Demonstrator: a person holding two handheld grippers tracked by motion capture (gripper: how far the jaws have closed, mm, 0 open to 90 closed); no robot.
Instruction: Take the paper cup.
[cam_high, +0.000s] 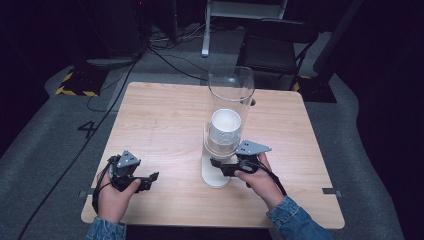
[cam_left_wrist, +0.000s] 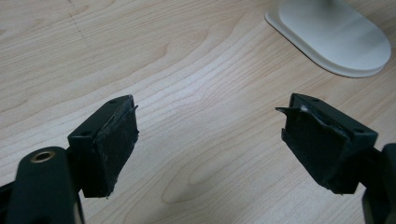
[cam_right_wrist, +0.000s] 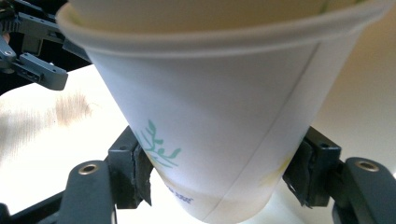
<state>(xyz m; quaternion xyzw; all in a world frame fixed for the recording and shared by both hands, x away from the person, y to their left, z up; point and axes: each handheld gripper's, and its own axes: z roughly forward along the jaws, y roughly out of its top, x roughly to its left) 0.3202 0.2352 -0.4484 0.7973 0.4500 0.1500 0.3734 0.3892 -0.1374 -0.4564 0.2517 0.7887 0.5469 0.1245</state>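
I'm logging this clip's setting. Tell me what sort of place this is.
Probably a lab or studio set up for recording, not a home. A lone wooden table stands on grey carpet amid dark curtains, with hazard-striped stand bases and loose cables behind it.

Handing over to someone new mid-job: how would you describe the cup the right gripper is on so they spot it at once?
Start at the tall clear tube standing on a white base on the wooden table. The paper cup hangs at the tube's open bottom, lowest of a nested stack, between the right gripper fingers. It is white with a small green leaf print near its base.
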